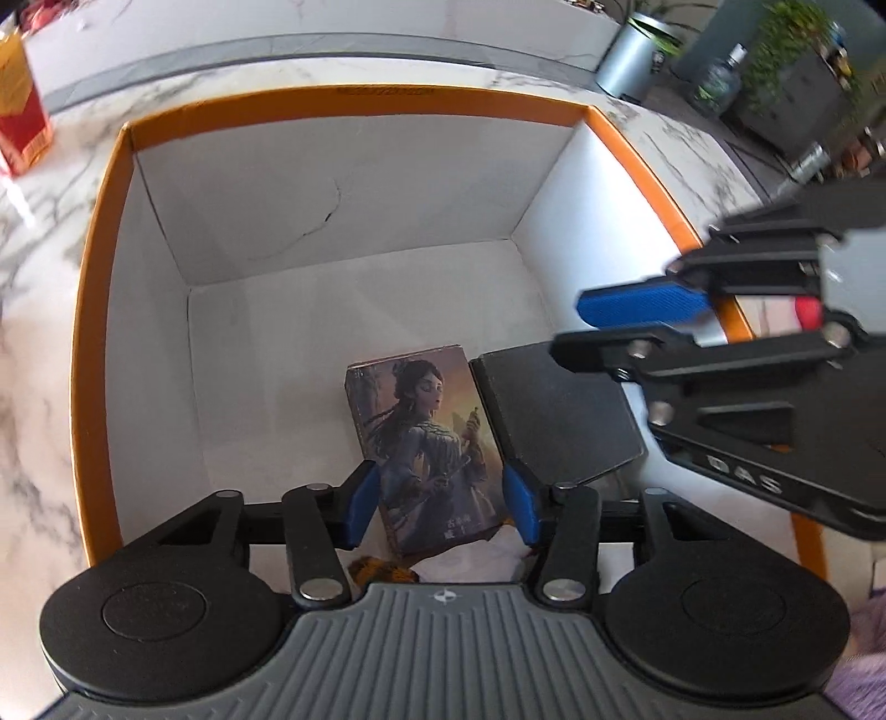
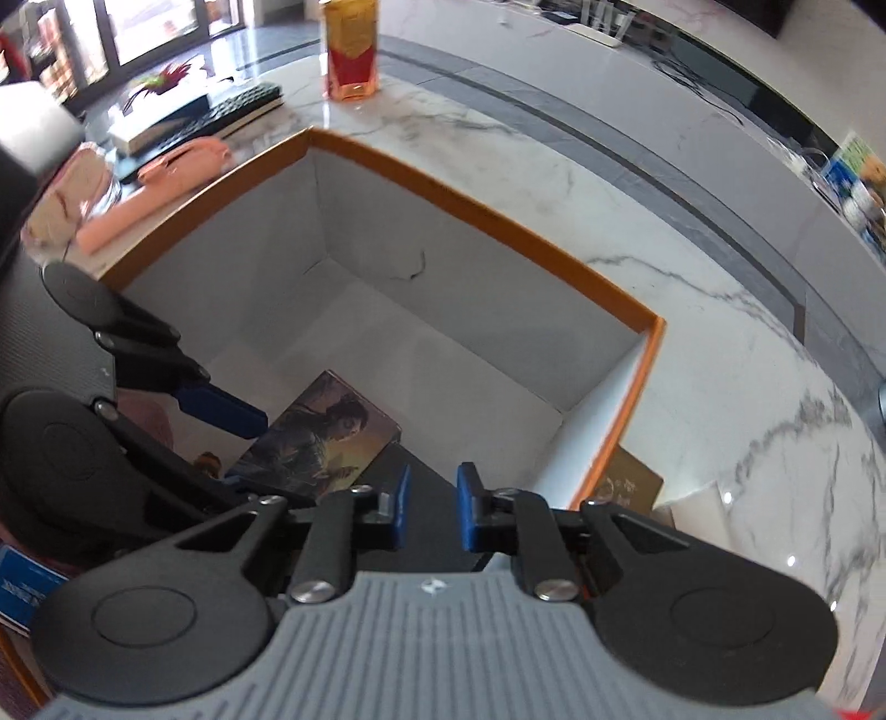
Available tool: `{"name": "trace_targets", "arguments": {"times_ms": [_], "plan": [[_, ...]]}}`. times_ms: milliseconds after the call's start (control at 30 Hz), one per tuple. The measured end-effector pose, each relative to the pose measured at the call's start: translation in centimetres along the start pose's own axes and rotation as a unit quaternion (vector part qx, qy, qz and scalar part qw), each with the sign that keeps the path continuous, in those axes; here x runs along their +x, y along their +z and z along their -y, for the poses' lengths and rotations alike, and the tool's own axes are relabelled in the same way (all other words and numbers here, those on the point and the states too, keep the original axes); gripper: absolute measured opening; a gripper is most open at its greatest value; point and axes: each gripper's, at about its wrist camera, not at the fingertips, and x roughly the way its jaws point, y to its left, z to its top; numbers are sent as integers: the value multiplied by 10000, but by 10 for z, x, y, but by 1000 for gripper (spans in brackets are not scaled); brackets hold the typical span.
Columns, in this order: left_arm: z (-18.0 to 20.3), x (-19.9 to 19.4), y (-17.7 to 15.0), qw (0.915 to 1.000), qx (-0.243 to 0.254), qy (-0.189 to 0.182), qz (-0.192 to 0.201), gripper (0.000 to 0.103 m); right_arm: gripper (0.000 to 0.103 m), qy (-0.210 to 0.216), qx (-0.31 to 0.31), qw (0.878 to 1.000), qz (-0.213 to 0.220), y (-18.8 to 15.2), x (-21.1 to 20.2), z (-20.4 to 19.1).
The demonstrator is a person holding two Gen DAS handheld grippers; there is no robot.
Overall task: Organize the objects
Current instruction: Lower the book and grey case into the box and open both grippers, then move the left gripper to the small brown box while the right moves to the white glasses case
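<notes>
An orange-rimmed box (image 1: pixel 105 232) with white inside walls sits on the marble counter; it also shows in the right wrist view (image 2: pixel 626 421). Inside it lie a small illustrated box with a woman's picture (image 1: pixel 426 443) (image 2: pixel 326 437) and a flat black box (image 1: pixel 559 415) beside it. My left gripper (image 1: pixel 440 507) is down in the box, its blue pads on either side of the illustrated box's near end, seemingly closed on it. My right gripper (image 2: pixel 432 512) is open over the black box, holding nothing; it enters the left wrist view from the right (image 1: pixel 620 327).
A red and yellow carton (image 1: pixel 19 105) (image 2: pixel 351 50) stands on the counter beyond the box. A keyboard (image 2: pixel 221 113) and pink items (image 2: pixel 166 171) lie at far left. A brown box (image 2: pixel 628 487) sits outside the orange box's right wall. Plants and a metal bin (image 1: pixel 628 58) stand far right.
</notes>
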Motion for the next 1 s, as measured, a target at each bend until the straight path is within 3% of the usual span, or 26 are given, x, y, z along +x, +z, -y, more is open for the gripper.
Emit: {"name": "trace_targets", "arguments": {"times_ms": [133, 200, 300, 400, 667, 833, 1000], "plan": [[3, -2, -3, 9998, 219, 15, 24, 54, 18, -340, -377, 9987, -98, 8, 10, -7], [4, -3, -4, 9994, 329, 39, 25, 54, 5, -134, -513, 9985, -165, 11, 13, -8], [5, -5, -6, 9991, 422, 73, 18, 53, 4, -142, -817, 9961, -298, 12, 19, -19], [6, -7, -8, 9988, 488, 59, 24, 53, 4, -109, -739, 9956, -565, 11, 29, -20], [4, -11, -10, 9993, 352, 7, 89, 53, 0, -78, -569, 9968, -554, 9, 27, -17], [10, -44, -15, 9970, 370, -26, 676, 53, 0, 170, -9, 9999, -24, 3, -19, 1], [37, -83, -15, 9872, 953, -148, 1267, 53, 5, 175, 733, 9956, 549, -20, -81, 31]]}}
